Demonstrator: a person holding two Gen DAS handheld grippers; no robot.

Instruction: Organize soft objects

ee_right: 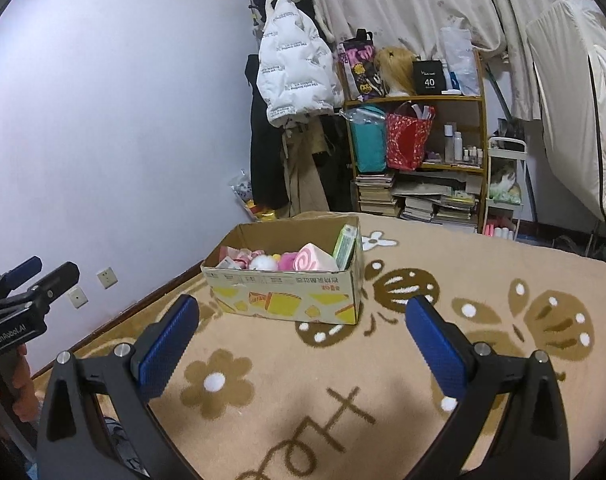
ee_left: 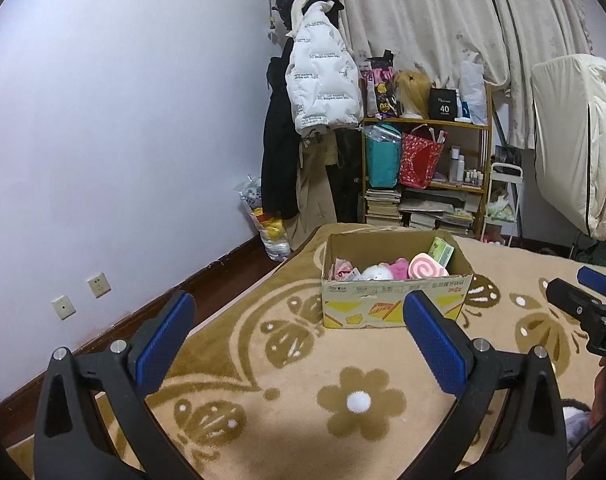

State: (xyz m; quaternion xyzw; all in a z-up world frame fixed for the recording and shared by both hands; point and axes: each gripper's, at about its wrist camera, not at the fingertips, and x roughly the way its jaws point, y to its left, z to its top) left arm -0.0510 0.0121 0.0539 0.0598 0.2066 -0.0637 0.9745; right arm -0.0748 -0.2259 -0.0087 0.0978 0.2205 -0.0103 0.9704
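Note:
An open cardboard box [ee_left: 395, 300] [ee_right: 287, 292] stands on a tan blanket with brown flowers and butterflies. It holds several soft toys: a pink swirl roll [ee_left: 425, 268] [ee_right: 313, 259], a white plush [ee_left: 377, 273] [ee_right: 263, 262], a pink plush [ee_left: 399, 266] and a green packet [ee_left: 442, 251] [ee_right: 346, 242]. My left gripper [ee_left: 299, 310] is open and empty, above the blanket in front of the box. My right gripper [ee_right: 303, 314] is open and empty, also short of the box. Each gripper shows in the other's view, the right [ee_left: 591, 300], the left [ee_right: 27, 284].
The blanket [ee_left: 287, 368] [ee_right: 483, 288] covers a bed against the lilac wall. Behind stand a coat rack with a white puffer jacket [ee_left: 323, 80], a cluttered shelf [ee_left: 427, 160] with bags and books, curtains and a small cart [ee_right: 503, 188]. A dark plush [ee_left: 575, 420] lies at the lower right.

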